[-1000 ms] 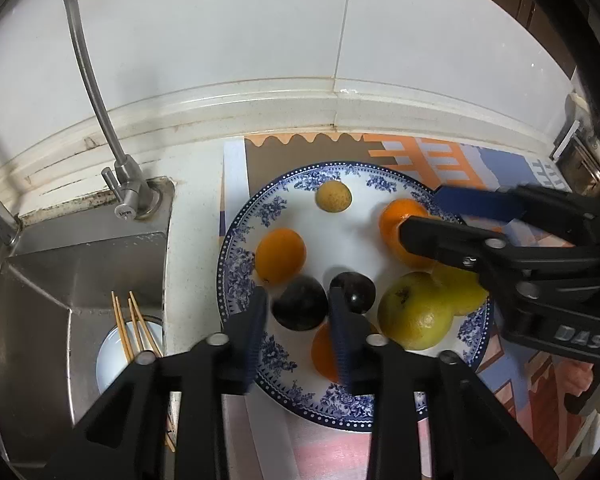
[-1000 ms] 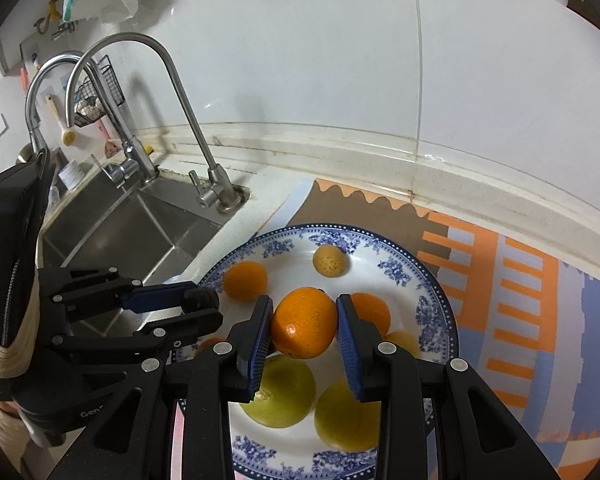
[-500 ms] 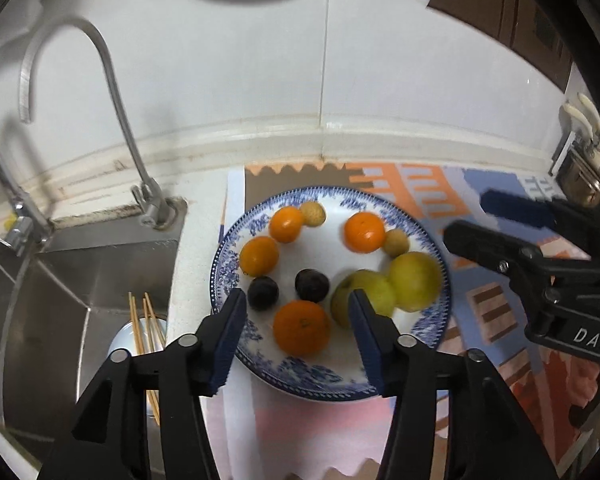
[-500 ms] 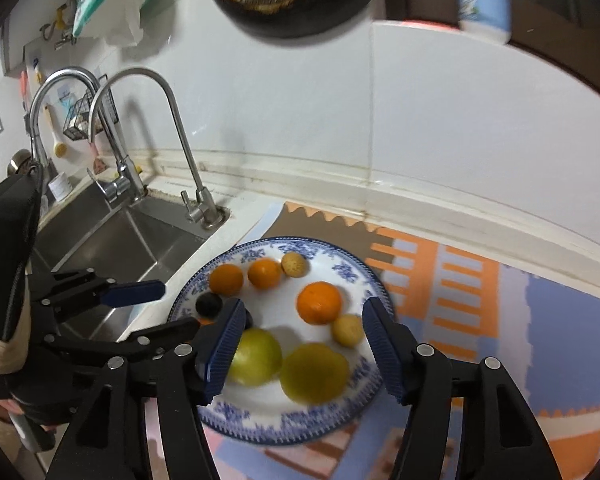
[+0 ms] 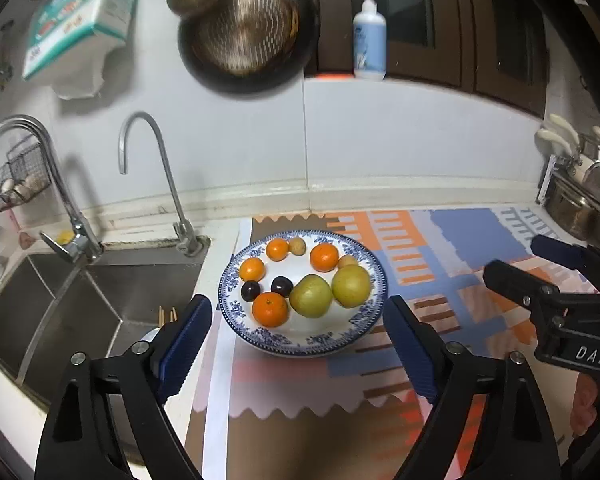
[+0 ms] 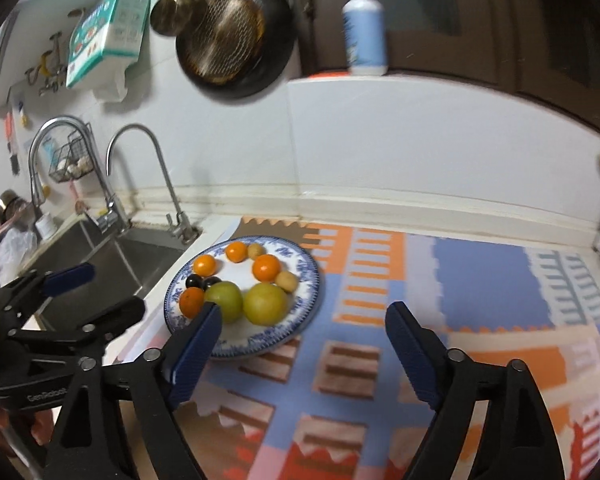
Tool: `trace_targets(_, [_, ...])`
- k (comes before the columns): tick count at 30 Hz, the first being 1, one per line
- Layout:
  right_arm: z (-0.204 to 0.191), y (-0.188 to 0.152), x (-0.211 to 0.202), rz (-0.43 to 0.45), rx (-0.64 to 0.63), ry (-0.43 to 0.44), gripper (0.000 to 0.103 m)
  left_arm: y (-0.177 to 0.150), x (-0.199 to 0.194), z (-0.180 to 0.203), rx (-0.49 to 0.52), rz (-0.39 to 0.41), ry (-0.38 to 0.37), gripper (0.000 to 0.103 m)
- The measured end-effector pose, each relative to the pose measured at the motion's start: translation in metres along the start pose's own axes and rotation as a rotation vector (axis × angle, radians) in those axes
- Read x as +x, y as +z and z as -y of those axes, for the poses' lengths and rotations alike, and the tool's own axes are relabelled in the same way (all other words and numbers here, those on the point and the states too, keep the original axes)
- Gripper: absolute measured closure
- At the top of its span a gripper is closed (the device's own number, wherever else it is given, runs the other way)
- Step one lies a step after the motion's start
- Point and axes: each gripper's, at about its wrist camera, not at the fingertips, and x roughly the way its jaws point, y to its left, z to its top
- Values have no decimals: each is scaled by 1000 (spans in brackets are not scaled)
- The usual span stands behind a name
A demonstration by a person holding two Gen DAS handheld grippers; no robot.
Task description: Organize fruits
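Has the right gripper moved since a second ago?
Yes. The right gripper has pulled back and up from the plate, releasing the orange; its jaws are opening, empty.

My left wrist camera looks forward and down along its two fingers at the blue-patterned plate [image 5: 236,280], which sits centred ahead, near the sink [image 5: 100,292]. My right wrist camera faces the same way from further right, so the plate [image 6: 308,280] falls left of centre. Both views share the plate, sink, patterned mat [image 5: 440,240] and wall; each catches the other gripper at its edge.
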Motion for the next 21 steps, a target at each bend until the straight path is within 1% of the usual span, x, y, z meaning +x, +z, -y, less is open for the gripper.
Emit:
trace_targets(3, [3,-9,-24,19,0,-33,11,-5,-23,8,10,53,27,9])
trace_targets(5, [4,-15,-40,29,0,-47,10,-8,-37,14,18,75,32,8])
trace_targets(8, [5,-24,-63,41,9,-53,10,-15,-60,22,30,107,39,5])
trace_targets(14, [7,-42,-104,54,17,-69,10,-29,-91,33,50,124,21,3])
trace_targets(21, [6,-57,-137,68,13,-93,10,-40,-117,45,64,138,2,2])
